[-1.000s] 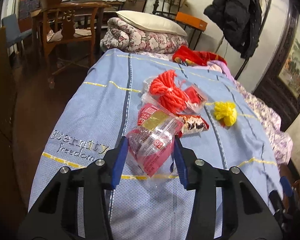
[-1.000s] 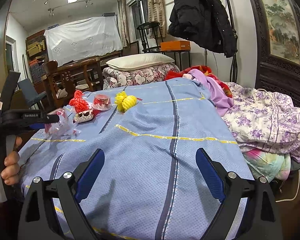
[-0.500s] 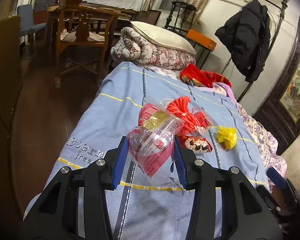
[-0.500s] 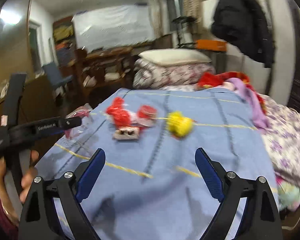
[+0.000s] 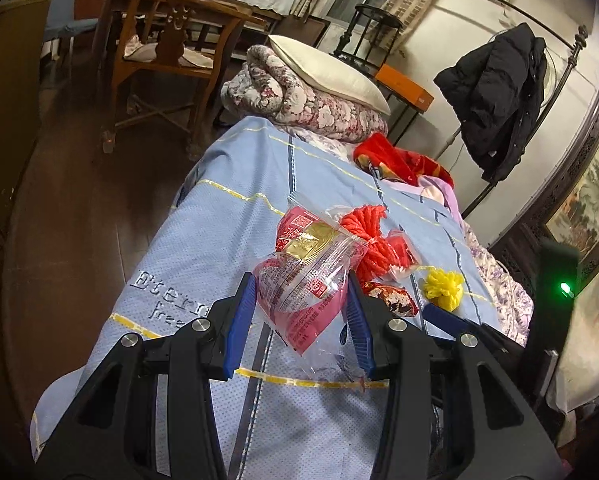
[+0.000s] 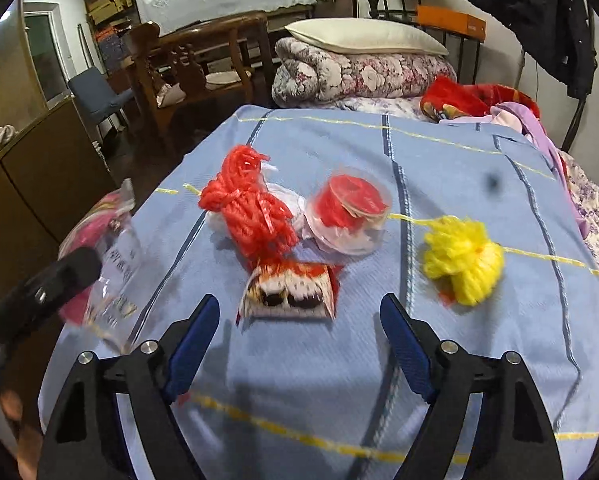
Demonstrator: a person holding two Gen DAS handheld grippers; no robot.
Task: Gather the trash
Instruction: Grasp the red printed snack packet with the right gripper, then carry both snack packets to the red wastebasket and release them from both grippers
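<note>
My left gripper (image 5: 301, 304) is shut on a crinkly pink and clear plastic wrapper (image 5: 305, 276), held above the blue bedspread (image 5: 203, 236). The same wrapper (image 6: 107, 256) shows blurred at the left of the right wrist view. My right gripper (image 6: 299, 328) hovers just in front of a small red and white snack wrapper (image 6: 291, 288); its jaws are closing with nothing between them. Behind that wrapper lie a red mesh bundle (image 6: 247, 208), a clear cup with a red lid (image 6: 347, 212) and a yellow yarn ball (image 6: 463, 256).
Folded floral quilt (image 6: 359, 72) with a pillow (image 6: 363, 36) at the bed's head. Red and purple clothes (image 6: 495, 108) are piled at the right. A wooden chair (image 5: 159, 48) and dark floor lie left of the bed. A black coat (image 5: 495, 92) hangs on a stand.
The right gripper swept left across the bed and now sits close to the snack wrapper, its jaws narrower. The left gripper shifted a little, still holding the pink wrapper.
</note>
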